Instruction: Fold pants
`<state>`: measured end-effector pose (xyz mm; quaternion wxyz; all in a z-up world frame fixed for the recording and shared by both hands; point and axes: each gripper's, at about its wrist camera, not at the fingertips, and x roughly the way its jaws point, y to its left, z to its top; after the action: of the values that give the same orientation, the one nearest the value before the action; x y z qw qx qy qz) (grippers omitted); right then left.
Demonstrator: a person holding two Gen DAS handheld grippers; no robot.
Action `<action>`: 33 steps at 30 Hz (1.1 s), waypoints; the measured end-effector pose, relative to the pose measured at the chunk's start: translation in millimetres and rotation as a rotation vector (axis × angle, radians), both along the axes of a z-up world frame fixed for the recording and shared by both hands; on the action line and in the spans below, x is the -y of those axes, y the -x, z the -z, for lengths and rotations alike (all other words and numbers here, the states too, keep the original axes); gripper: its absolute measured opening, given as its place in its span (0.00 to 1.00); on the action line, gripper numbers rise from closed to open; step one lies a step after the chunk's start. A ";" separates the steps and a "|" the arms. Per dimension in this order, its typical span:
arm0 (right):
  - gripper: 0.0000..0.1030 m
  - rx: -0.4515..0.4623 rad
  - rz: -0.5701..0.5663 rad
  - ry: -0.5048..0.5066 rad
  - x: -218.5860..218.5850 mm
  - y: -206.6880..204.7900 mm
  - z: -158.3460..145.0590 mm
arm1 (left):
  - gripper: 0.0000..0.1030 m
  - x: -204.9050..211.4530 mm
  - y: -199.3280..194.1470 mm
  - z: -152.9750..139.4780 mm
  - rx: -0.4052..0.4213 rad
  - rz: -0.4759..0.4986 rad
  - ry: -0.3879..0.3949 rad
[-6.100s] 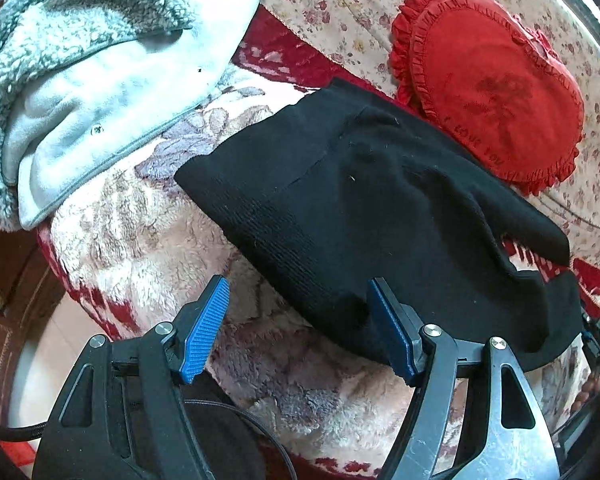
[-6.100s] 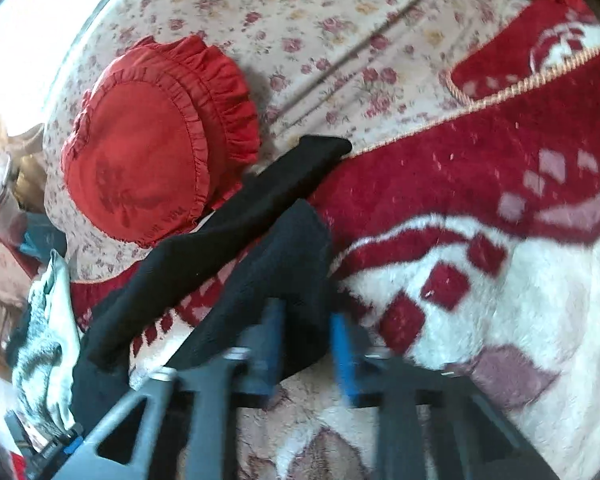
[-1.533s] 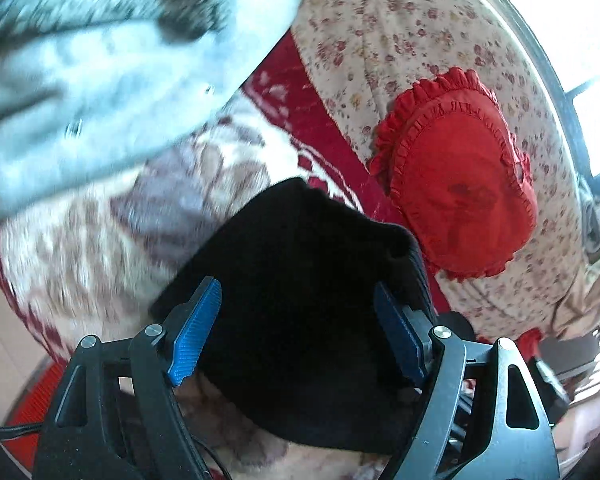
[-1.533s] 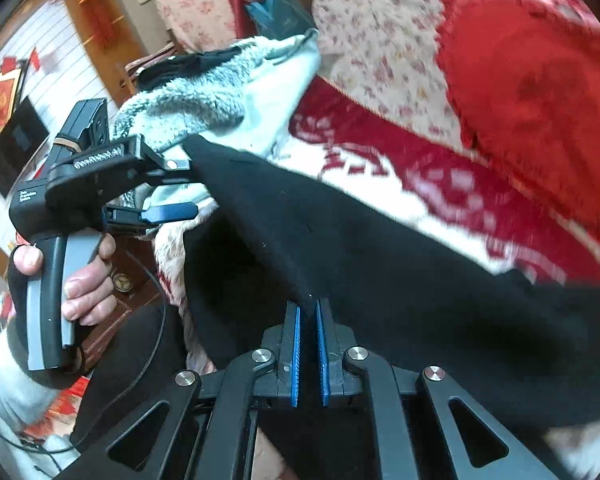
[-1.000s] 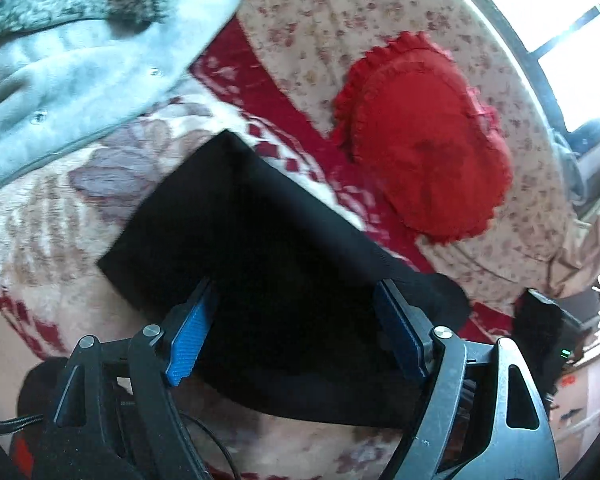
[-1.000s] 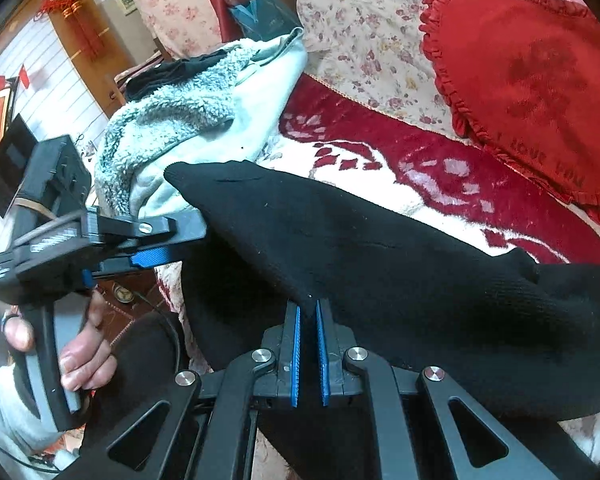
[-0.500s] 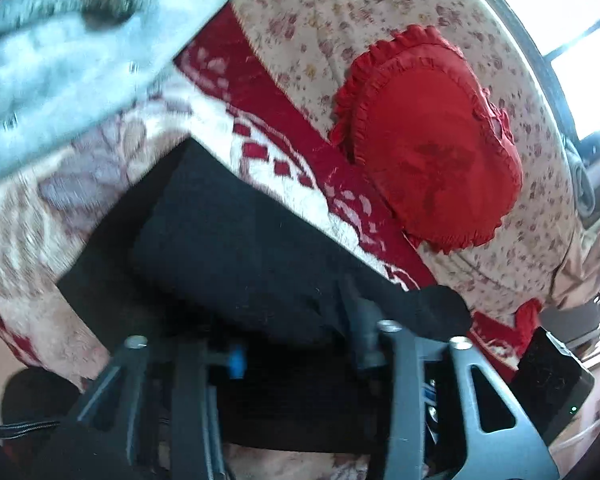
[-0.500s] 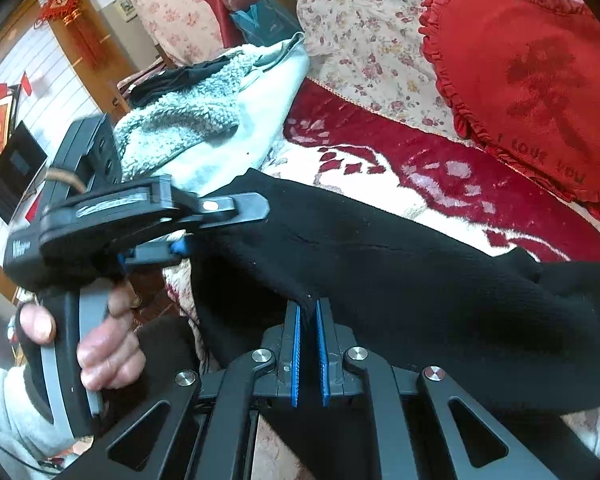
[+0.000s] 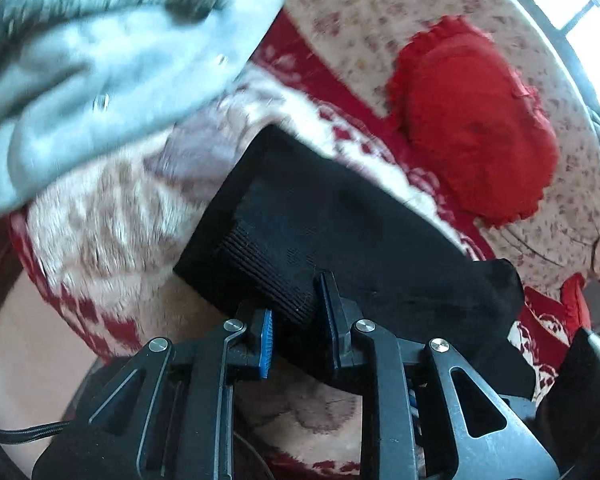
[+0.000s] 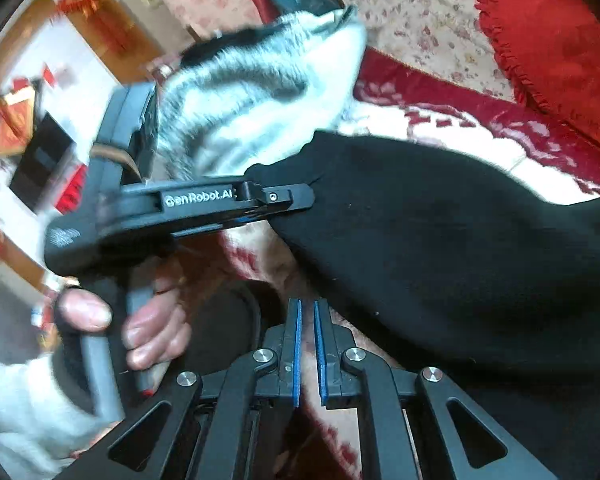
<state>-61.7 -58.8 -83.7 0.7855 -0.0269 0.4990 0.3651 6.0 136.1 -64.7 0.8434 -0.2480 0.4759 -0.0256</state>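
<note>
1. Black knitted pants, folded over on a plush red-and-cream patterned blanket; ribbed cuff end lifted toward the left wrist camera.
2. Left gripper, black frame with blue pads, clamped on the ribbed edge of the pants; fabric bunched between the two pads.
3. Same left gripper seen side-on from the right wrist view, tip at the corner of the pants; held by the left hand around its grey handle.
4. Right gripper, pads nearly together with a narrow gap, nothing between them; just beside the lower edge of the pants, not touching.
5. Red heart-shaped frilled cushion, resting against a floral cream sofa back, apart from the pants.
6. Pale blue fleece-lined garment, blurred, lying near the far corner of the pants.
</note>
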 end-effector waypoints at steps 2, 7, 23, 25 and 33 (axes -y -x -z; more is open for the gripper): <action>0.06 -0.035 0.020 -0.042 12.7 1.5 -4.1 | 0.19 4.8 4.0 -6.3 0.030 0.009 -0.034; 0.26 0.066 0.288 -0.147 113.5 -2.8 -42.9 | 0.19 10.7 1.6 -7.4 0.034 0.013 -0.052; 0.39 -0.059 0.866 -0.306 326.3 -92.0 3.5 | 0.19 15.7 -8.0 -7.5 0.000 -0.003 -0.071; 0.08 -0.065 0.880 -0.300 323.6 -103.3 6.8 | 0.19 15.5 -9.6 -8.2 -0.004 -0.004 -0.070; 0.05 0.128 0.795 -0.240 317.7 -26.4 -68.7 | 0.19 -0.6 -10.1 -24.7 0.030 0.007 -0.016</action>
<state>-35.3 -376.5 -15.0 0.8922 0.2368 0.3747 0.0866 16.2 136.7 -40.0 0.8524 -0.2391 0.4642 -0.0282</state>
